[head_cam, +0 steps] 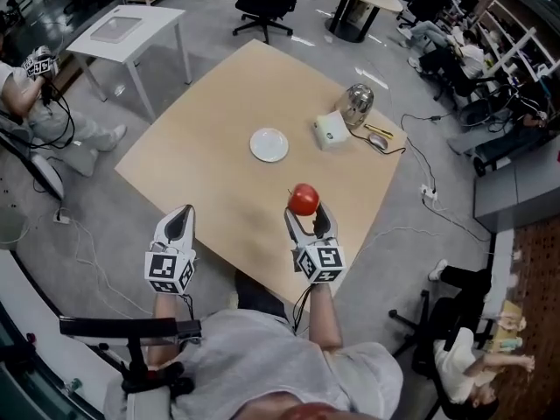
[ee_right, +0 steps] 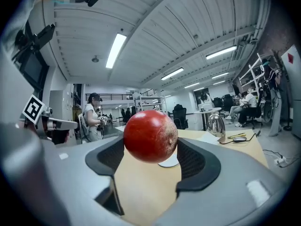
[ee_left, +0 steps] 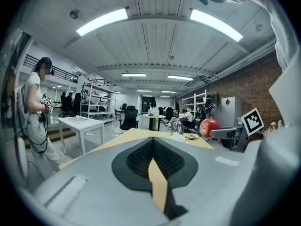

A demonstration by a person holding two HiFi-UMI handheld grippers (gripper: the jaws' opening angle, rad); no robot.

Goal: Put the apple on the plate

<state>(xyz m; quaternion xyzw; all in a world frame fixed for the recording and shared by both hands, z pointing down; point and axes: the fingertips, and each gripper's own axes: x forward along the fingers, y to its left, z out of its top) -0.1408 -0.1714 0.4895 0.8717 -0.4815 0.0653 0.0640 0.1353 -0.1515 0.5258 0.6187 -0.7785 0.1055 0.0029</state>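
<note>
A red apple (head_cam: 304,199) is clamped between the jaws of my right gripper (head_cam: 305,210), above the near part of the wooden table (head_cam: 210,160). In the right gripper view the apple (ee_right: 150,136) fills the space between the dark pads, with the white plate (ee_right: 170,163) partly hidden behind it. The white plate (head_cam: 269,144) sits empty near the table's middle, beyond the apple. My left gripper (head_cam: 178,223) hovers at the near left edge, jaws together with nothing between them. From the left gripper view the apple (ee_left: 209,127) shows at the right.
A white box (head_cam: 331,130), a shiny metal kettle (head_cam: 356,104), a mouse (head_cam: 378,142) and a yellow pen lie at the table's far right corner. A white side table (head_cam: 127,31) stands far left, office chairs (head_cam: 265,1) beyond. A person (head_cam: 35,103) stands at the left.
</note>
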